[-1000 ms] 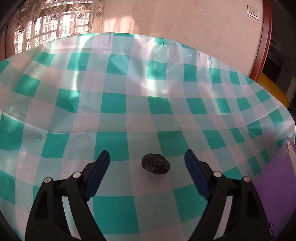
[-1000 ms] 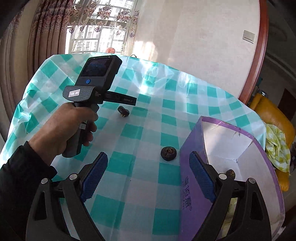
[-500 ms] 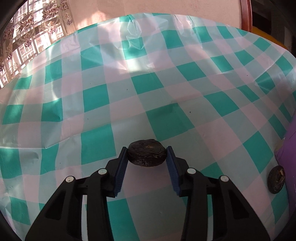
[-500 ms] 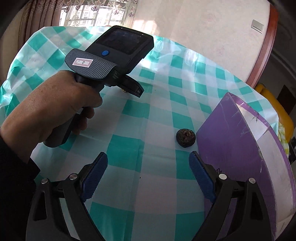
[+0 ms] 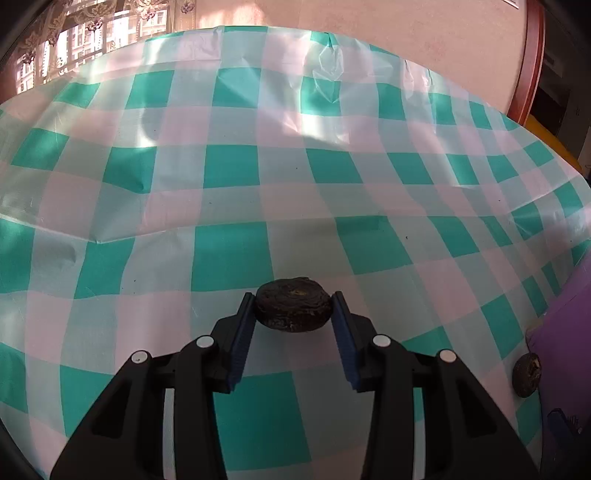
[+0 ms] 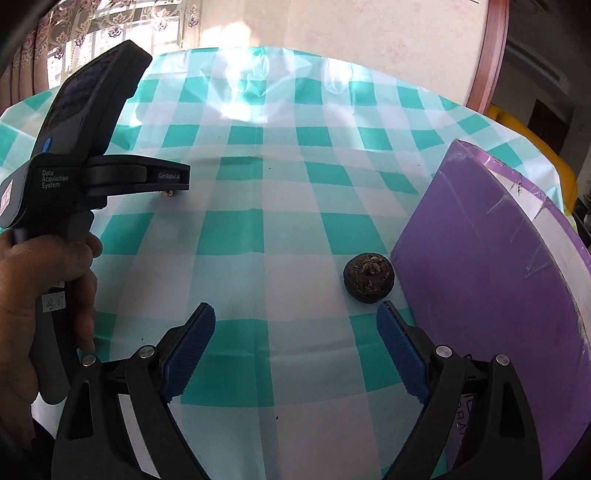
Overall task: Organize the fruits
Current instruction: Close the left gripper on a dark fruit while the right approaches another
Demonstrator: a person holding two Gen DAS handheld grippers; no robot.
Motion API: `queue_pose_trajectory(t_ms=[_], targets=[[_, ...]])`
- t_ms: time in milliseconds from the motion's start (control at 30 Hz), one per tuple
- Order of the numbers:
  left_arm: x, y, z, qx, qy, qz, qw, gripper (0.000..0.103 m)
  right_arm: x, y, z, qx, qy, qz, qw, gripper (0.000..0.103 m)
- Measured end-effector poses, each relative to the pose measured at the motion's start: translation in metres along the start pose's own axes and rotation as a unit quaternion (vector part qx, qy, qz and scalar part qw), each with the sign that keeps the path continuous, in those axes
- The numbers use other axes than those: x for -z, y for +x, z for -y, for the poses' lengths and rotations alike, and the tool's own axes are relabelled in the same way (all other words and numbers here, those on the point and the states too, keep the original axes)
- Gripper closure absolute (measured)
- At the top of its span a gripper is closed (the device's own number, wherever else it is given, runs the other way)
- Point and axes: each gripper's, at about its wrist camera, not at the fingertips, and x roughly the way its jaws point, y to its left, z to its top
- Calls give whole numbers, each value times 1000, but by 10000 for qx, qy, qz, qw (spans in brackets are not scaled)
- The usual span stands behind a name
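1. Left gripper (image 5: 293,308): black frame, blue ribbed pads. Its jaws have just been closing and now clamp a dark, wrinkled, flattened fruit (image 5: 292,310) from both sides, 1 pad touching each end. Whether the fruit rests on the table or is lifted clear cannot be told. In the right wrist view the body of this tool shows at the left edge, gripped by the person's left hand (image 6: 44,295); its fingertips and the clamped fruit are hidden there behind the tool's own body.

2. Right gripper (image 6: 295,343): same make, jaws spread wide, nothing between the pads. It hangs above the table, pointing down at an angle.

3. Second dark fruit (image 6: 368,277): round, with a rough stem end facing up, lying on the cloth just beyond the right gripper's right pad (image 6: 400,356) and just beside the purple box (image 6: 480,266). The left wrist view shows it at the far right edge (image 5: 527,373), against the box wall.

4. Purple box: cardboard, white inside, standing at the right side of the table, opening facing up. Its contents cannot be seen.

5. Tablecloth (image 5: 229,254): glossy plastic, teal and white checks, creased, with sunlight across the far part.

6. Background: curtained window (image 6: 110,33) at upper left, pale wall behind the table.
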Motion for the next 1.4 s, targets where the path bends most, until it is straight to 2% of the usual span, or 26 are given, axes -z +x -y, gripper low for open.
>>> queue_pose_trajectory(t_ms=[133,400,733,900,1167,1267,1400], targets=[[0,-1,-5,40,-111,39,9999,61,-5,16,10,247,681,-305,9969,17],[1,-3,-8,89,-174,94,9998,61,-11,34,18,743,1229,-519,9883,18],[1,-7,-11,95,-258,179,9995,61,-21,48,24,775,1584,-675,9820,20],[2,-7,-13,94,-287,176,9994,61,-27,54,26,716,1606,-688,9820,20],[2,-4,-19,78,-381,141,9991,61,-34,60,28,445,1472,-640,9860,26],[2,-3,-21,57,-409,124,9991,61,-36,61,26,318,1377,-584,9882,32],[3,-3,-23,28,-452,121,9989,61,-37,58,17,155,1130,-474,9923,51]])
